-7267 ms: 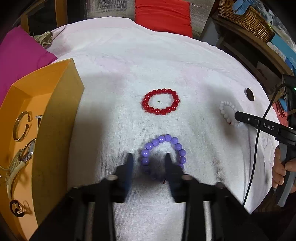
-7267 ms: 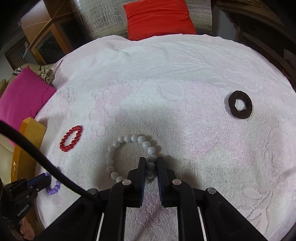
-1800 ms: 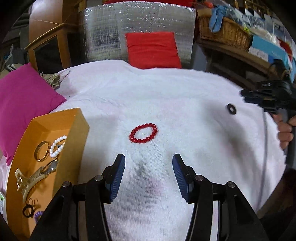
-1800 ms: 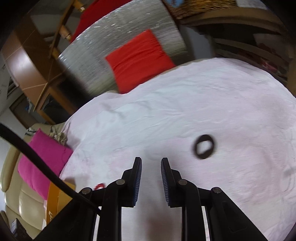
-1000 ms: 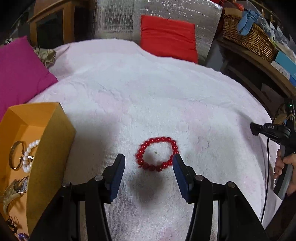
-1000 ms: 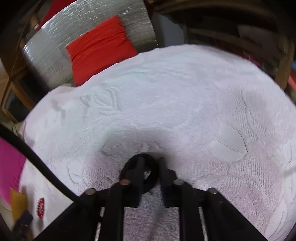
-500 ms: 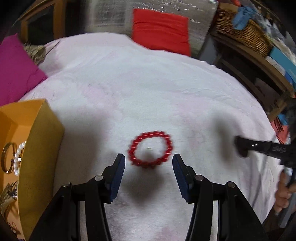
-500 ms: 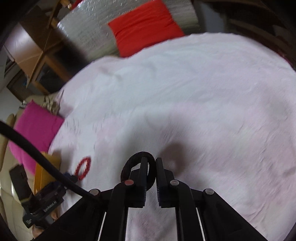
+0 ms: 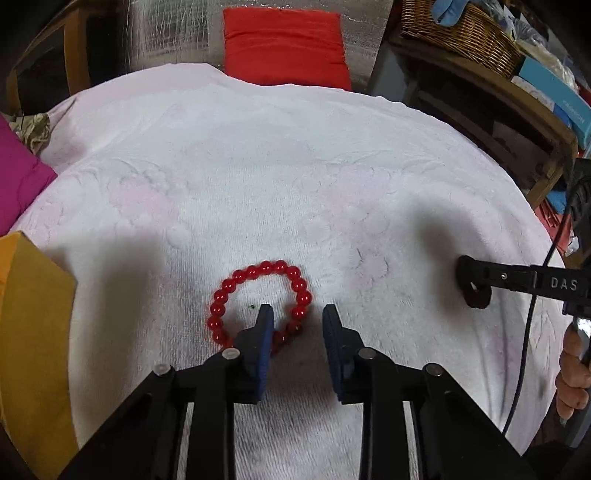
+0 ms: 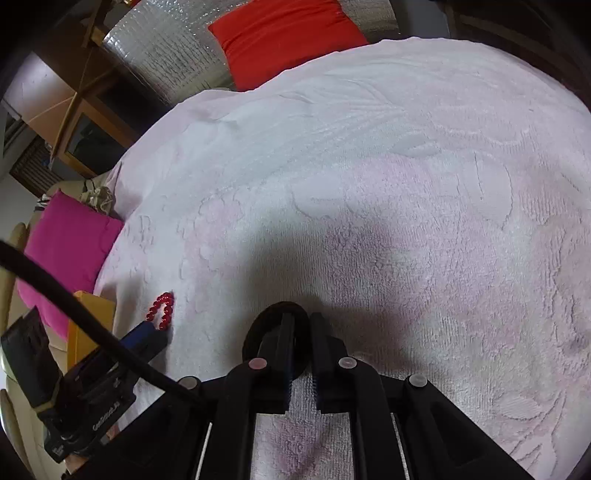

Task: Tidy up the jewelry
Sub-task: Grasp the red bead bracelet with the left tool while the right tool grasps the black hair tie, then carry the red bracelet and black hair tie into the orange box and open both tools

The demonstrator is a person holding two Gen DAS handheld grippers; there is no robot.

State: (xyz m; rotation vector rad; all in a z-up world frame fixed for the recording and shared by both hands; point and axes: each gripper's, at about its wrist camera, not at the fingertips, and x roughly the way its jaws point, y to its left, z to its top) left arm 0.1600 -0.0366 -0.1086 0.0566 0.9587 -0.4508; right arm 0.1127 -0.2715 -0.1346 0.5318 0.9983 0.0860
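Note:
A red bead bracelet (image 9: 236, 280) lies on the white towel (image 9: 280, 177). My left gripper (image 9: 298, 317) is open and low over it, its jaws astride the bracelet's near right side, one fingertip inside the loop. The bracelet also shows small in the right wrist view (image 10: 161, 310). My right gripper (image 10: 301, 325) is shut on a black ring (image 10: 273, 314) and holds it above the towel. In the left wrist view the right gripper (image 9: 466, 273) is at the far right with the black ring (image 9: 477, 299) hanging from its tips.
An orange box (image 9: 33, 325) stands at the left edge of the towel; its inside is out of view. A magenta cushion (image 9: 18, 177) lies at the far left and a red cushion (image 9: 284, 44) at the back. Wooden shelves with a wicker basket (image 9: 461, 33) stand at the right.
My left gripper has come down onto the red bracelet and its jaws have narrowed around the near side. My right gripper has carried the black ring leftward, nearer the left gripper.

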